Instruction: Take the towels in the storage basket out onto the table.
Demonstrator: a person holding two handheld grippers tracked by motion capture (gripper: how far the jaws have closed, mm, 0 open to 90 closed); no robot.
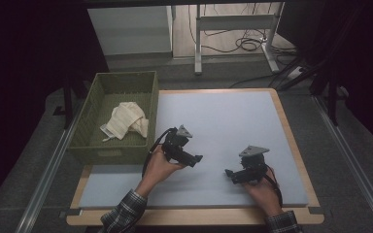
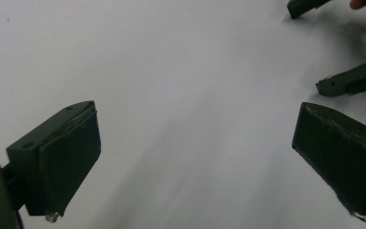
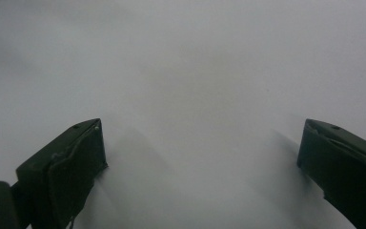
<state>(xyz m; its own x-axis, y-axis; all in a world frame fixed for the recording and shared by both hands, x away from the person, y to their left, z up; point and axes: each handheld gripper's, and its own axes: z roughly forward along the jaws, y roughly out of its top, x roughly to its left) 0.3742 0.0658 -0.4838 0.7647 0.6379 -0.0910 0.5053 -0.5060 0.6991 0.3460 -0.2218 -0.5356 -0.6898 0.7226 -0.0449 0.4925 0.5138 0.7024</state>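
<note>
Nearest the person, both hands rest low on the pale grey mat [image 1: 233, 111]. The right gripper [image 1: 230, 174] points left with its jaws spread wide and nothing between them; the right gripper view shows bare mat between its pads [image 3: 71, 167]. The left gripper [image 1: 197, 158] points right, jaws equally wide and empty.

Farther off, at the table's left edge, a green woven basket [image 1: 94, 94] holds a cream cloth [image 1: 126, 120], crumpled in a loose heap. The cloth looks light, soft and limp, so it would sag and trail when lifted. A pinch on the raised fold near its top should hold best; its small tag at the lower left is probably too slight to grip, though the dim view leaves that unsure.
</note>
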